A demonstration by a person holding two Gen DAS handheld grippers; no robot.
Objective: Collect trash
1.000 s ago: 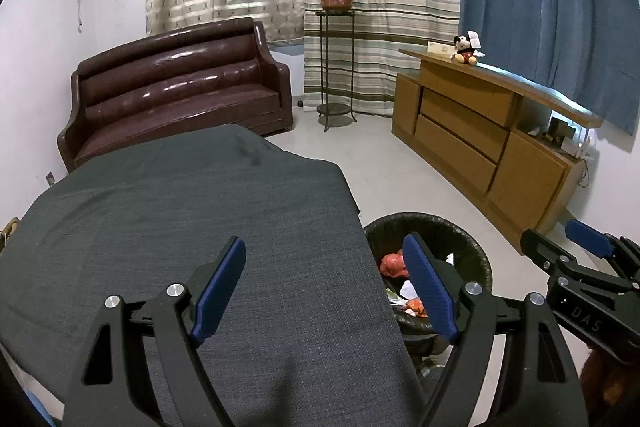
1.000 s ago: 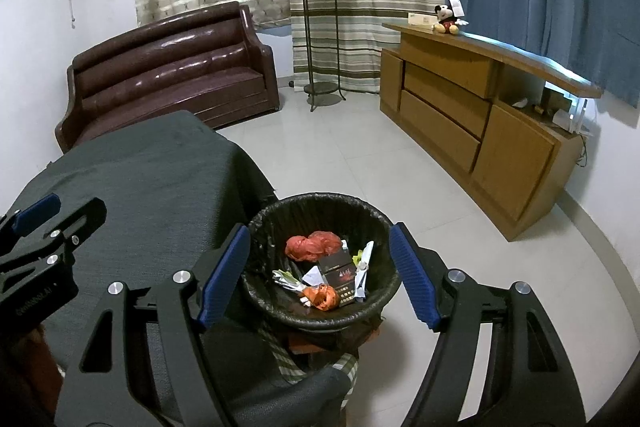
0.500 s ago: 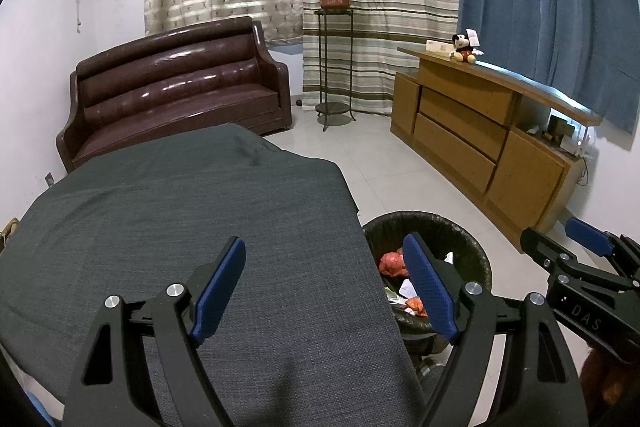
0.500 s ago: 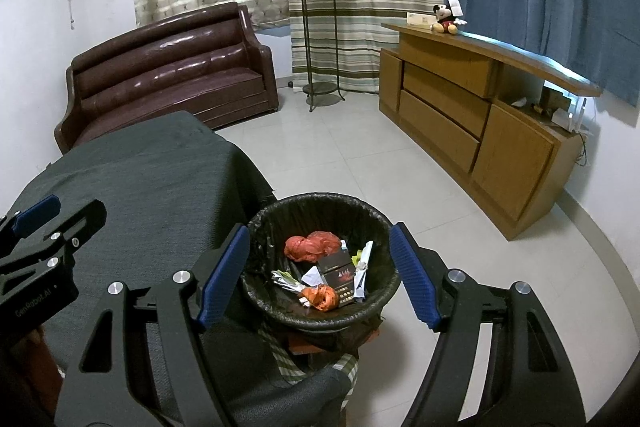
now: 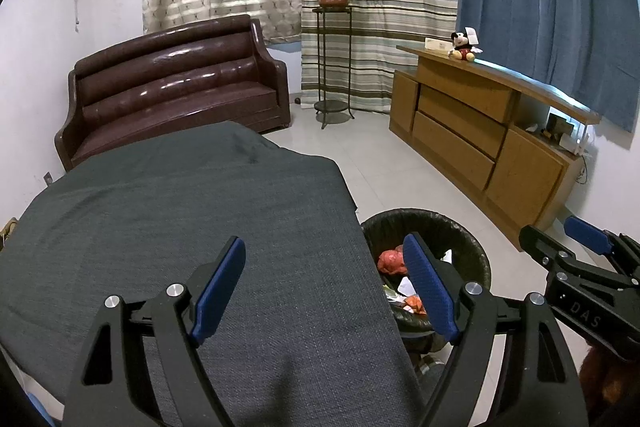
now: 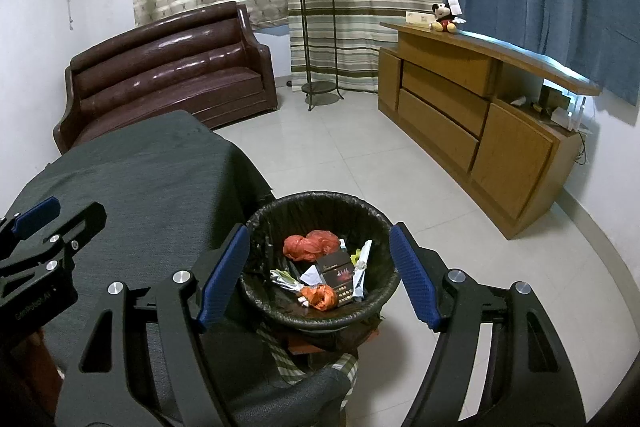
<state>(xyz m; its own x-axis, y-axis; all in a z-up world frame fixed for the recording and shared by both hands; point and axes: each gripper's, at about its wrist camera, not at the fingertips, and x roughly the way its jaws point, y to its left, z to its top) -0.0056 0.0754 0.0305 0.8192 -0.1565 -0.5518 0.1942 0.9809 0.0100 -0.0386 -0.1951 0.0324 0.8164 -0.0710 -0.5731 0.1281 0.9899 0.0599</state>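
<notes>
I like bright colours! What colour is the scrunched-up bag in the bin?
The scrunched-up bag is orange-red, lying in the black-lined bin. The right wrist view shows it best.

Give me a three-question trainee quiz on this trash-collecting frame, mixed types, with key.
1. True or false: the left hand-held gripper is shut on a piece of trash.
2. What does the round bin with the black liner contain? A) nothing B) crumpled orange plastic bags, a dark carton and paper scraps C) water
3. Fill in: the grey cloth-covered table stands in front of the brown leather ___.

Key: 1 false; 2 B; 3 sofa.
</notes>
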